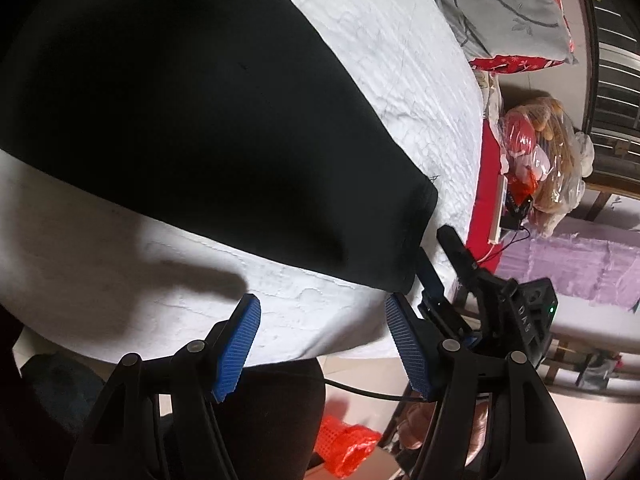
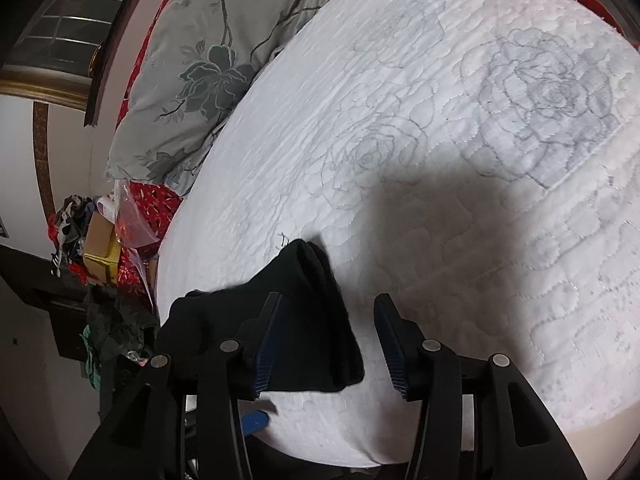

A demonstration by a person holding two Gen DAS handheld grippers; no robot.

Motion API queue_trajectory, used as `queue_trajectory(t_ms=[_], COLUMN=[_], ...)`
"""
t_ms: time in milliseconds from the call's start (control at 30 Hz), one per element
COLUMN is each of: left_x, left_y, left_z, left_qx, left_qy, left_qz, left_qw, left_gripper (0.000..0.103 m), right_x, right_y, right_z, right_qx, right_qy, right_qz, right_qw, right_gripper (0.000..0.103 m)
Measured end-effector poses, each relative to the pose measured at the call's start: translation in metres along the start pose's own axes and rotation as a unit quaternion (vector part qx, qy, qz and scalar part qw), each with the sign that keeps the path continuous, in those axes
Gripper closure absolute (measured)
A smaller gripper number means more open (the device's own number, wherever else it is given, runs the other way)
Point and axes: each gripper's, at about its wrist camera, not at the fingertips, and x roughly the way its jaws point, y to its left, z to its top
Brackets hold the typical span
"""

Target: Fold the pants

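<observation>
Black pants [image 1: 192,120] are lying on a white quilted bed [image 2: 440,140]. Left gripper [image 1: 320,312] is hovering wide, holding nothing; right gripper [image 2: 328,312] is gaping wide over the pants' end.

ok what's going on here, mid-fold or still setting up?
Looks like setup or between folds. Black pants lie flat on a white quilted bedspread. The left gripper hovers near the bed's edge with jaws open, close to the pants' hem. The right gripper, jaws open too, sits at that same end, with fabric between its jaws. Neither has clamped anything.
</observation>
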Motion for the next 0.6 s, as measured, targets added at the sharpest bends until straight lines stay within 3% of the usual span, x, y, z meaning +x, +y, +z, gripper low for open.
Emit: queue_trajectory(t_ms=[367, 600], left_x=[0.027, 0.045], left_y=[0.0, -0.023], left_z=[0.005, -0.002], left_qx=[-0.01, 0.013], left_qy=[-0.002, -0.008], left_qz=[0.003, 0.013], left_qw=[0.9999, 0.9998], left_gripper=[0.039, 0.038], right_x=[0.038, 0.047], right_y=[-0.006, 0.004], right_z=[0.026, 0.042], right_qx=[0.04, 0.024], right_qy=[0.053, 0.086], right_qz=[0.054, 0.05], right_qw=[0.996, 0.995], right_gripper=[0.054, 0.054])
